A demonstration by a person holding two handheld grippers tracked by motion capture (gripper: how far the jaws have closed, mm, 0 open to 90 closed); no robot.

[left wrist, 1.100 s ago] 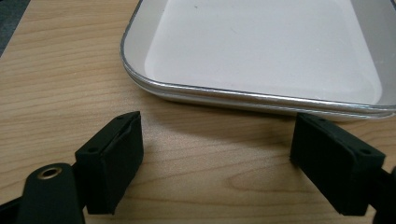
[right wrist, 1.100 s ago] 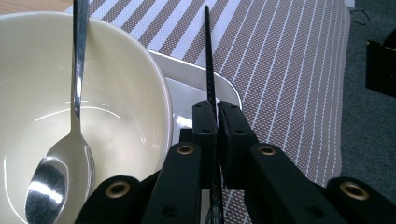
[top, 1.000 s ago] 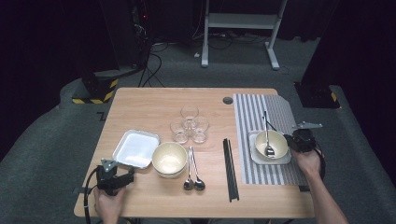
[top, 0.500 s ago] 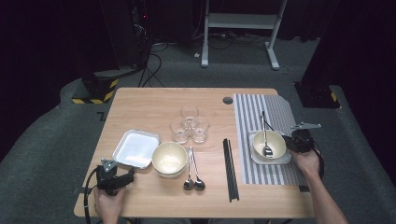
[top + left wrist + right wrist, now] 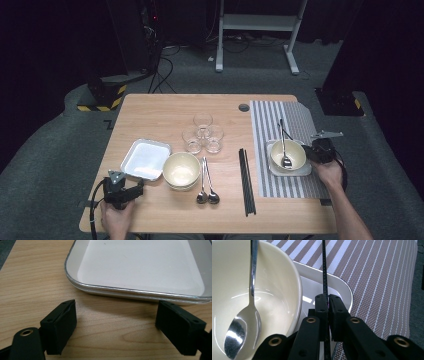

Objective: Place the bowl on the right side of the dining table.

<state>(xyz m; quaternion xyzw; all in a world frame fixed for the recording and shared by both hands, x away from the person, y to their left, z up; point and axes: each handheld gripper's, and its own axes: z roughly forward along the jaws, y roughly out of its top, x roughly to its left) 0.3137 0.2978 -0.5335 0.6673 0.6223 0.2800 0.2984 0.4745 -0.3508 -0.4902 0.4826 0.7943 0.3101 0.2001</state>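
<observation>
No readable text, labels or brand marks anywhere; only a partial dark mark on floor mat [image 5: 108,123], illegible.

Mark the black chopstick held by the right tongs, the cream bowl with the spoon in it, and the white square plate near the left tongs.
Thin black chopstick [image 5: 324,267], right gripper view, shaft above jaws.
Cream round bowl [image 5: 296,150], high view, inner wall.
White square plate [image 5: 145,158], high view, flat centre.

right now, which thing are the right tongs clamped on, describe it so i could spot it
On the striped placemat at the table's right stands a white plate carrying a cream bowl with a spoon in it. Just beside that bowl, a thin black stick runs over the plate, pinched in the right tongs. Unlike the black chopsticks on bare wood, it is held.
</observation>
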